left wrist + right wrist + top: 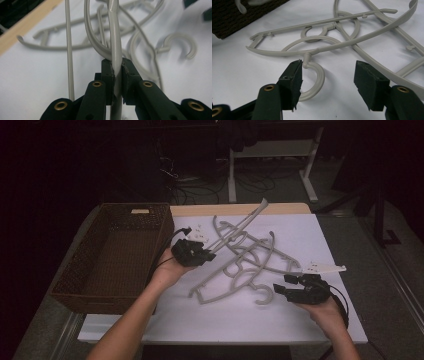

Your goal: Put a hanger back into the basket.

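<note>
Several grey plastic hangers (250,265) lie tangled on the white table cover (225,320). My left gripper (210,254) is at the pile's left side, shut on the arm of one hanger (240,225) that slants up toward the far edge. In the left gripper view that arm (115,37) runs straight up between the closed jaws of the gripper (117,67). My right gripper (280,289) is at the front right, open. A hanger's hook (315,80) lies on the cover between the jaws of that gripper (329,68), close to the left jaw; the hook (265,296) also shows from above.
A dark wicker basket (100,300) stands at the table's left, right beside the left hand; its wall (242,17) is visible in the right gripper view. The wooden far edge (240,210) borders the cover. Beyond the table are cables and white frame legs (232,175).
</note>
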Motion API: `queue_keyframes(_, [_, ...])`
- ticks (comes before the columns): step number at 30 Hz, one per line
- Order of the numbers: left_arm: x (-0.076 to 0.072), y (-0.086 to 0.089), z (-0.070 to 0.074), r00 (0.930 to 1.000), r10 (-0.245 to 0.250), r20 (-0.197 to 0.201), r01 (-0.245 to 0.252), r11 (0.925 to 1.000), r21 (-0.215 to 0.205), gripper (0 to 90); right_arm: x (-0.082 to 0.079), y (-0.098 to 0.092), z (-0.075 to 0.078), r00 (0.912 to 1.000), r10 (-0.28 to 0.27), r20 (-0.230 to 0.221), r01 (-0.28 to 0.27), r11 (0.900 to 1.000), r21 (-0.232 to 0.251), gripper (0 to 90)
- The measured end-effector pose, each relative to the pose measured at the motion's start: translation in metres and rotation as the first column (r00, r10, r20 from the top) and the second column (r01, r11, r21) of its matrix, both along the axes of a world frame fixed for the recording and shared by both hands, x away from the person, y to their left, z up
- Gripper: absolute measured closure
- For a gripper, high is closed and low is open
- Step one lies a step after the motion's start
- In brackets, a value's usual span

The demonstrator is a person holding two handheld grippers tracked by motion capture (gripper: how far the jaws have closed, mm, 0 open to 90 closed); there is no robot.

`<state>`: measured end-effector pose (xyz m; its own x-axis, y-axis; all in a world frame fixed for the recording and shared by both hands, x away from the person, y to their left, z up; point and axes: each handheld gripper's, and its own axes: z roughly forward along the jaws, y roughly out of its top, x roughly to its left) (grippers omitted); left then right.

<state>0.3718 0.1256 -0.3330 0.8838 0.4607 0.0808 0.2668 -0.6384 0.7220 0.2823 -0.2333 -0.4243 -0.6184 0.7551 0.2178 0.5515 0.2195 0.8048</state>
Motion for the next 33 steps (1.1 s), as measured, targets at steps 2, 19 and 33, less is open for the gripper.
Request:
queue_keyframes(2, [-0.001, 0.001, 0.018, 1.0, -0.001, 0.01, 0.001, 1.0, -0.001, 82.2, 0.0, 0.0, 0.0, 1.0, 0.001, 0.002, -0.001, 1.0, -0.001, 38.7])
queue_keyframes(19, [-0.013, 0.104, 0.083, 0.9973, 0.065, 0.034, -0.066, 0.9977, 0.014, 82.2, 0.001, 0.005, -0.001, 1.0, 0.005, 0.005, -0.005, 1.0, -0.001, 30.7])
queue_keyframes(33, [-0.018, 0.202, 0.064, 0.9765, 0.214, 0.026, -0.215, 0.9711, 0.103, 82.2, 0.002, 0.005, -0.006, 0.999, -0.001, 0.044, 0.002, 0.999, -0.041, 8.5])
